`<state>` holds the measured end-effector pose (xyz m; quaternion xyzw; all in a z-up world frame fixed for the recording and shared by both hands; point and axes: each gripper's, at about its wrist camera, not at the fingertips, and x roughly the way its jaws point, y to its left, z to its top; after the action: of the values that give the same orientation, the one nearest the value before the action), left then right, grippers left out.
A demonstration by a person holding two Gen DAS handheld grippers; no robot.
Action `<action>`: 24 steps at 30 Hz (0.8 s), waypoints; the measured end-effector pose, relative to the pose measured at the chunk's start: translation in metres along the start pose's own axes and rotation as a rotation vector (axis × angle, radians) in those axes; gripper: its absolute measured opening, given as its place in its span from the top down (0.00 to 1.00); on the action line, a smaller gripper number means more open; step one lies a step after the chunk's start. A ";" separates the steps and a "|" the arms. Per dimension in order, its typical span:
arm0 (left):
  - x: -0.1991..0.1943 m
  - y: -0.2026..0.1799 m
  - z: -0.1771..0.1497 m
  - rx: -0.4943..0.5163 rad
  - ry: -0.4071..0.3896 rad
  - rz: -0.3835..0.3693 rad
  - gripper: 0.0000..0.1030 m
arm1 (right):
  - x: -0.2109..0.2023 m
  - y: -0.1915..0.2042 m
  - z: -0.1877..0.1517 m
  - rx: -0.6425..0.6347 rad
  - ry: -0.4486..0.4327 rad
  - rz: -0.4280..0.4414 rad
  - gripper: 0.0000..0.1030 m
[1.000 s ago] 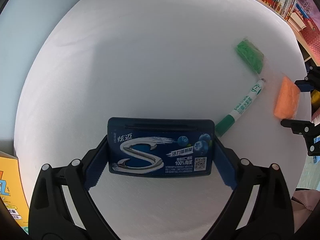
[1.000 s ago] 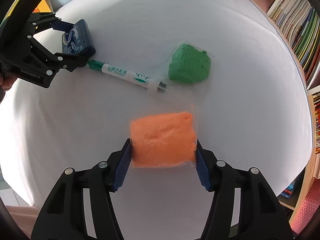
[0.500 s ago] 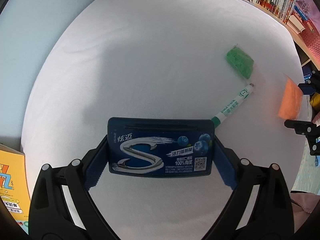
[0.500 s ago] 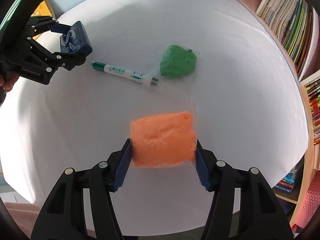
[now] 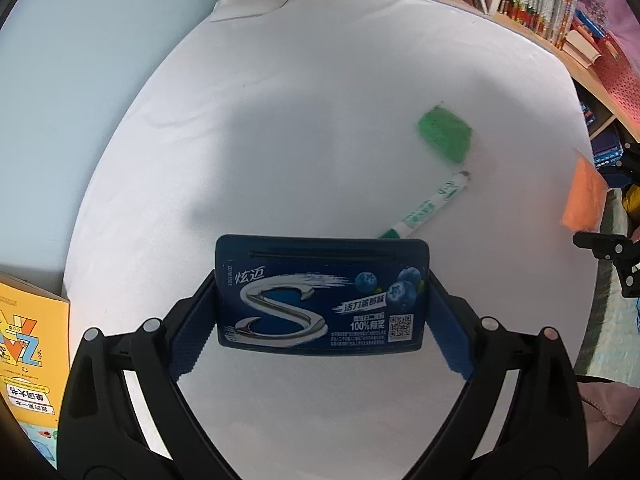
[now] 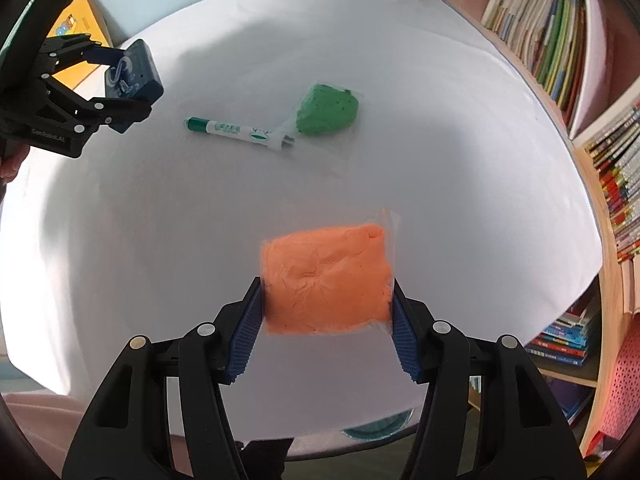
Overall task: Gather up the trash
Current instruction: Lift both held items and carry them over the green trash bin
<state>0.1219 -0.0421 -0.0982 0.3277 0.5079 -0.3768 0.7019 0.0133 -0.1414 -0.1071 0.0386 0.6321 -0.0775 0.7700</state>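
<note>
Overhead, both tools point steeply down at a white worktop (image 6: 440, 128), each clamped on a piece of trash. The left tool (image 5: 322, 312) holds a dark blue gum pack (image 5: 322, 292) by its two short ends, so the pack's long axis runs straight across between the blue pads (image 5: 450, 332), printed face toward the camera, the slit edge at the top. In the right wrist view the same pack (image 6: 134, 74) hangs clear above the worktop's left edge.

The right tool (image 6: 326, 320) grips an orange lump in clear wrap (image 6: 326, 280) by its left and right sides; the lump is roughly squarish, slightly wider than tall, with the loose wrap sticking up at its upper right corner.

Still lying on the worktop are a green-and-white marker (image 6: 238, 132) and a green lump in clear wrap (image 6: 328, 110). The marker lies nearly level in the right view, its green cap toward the left tool and its other end just beside the green lump, resting on that lump's wrap. Both sit between the two tools, in the open.

Bookshelves (image 6: 560, 40) line the far and right sides, and a yellow box (image 5: 28, 340) stands at the worktop's left edge.
</note>
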 end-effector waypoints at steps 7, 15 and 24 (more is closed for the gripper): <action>-0.022 -0.013 0.003 0.016 -0.024 0.002 0.11 | -0.009 -0.017 -0.021 0.021 -0.028 0.001 0.43; -0.040 -0.056 0.005 0.032 -0.043 -0.023 0.11 | -0.027 -0.038 -0.055 0.059 -0.056 -0.001 0.43; -0.054 -0.139 0.001 0.095 -0.048 -0.073 0.11 | -0.045 -0.071 -0.111 0.128 -0.073 -0.006 0.43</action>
<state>-0.0086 -0.1022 -0.0565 0.3329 0.4842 -0.4337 0.6831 -0.1148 -0.1911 -0.0820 0.0832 0.5973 -0.1215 0.7884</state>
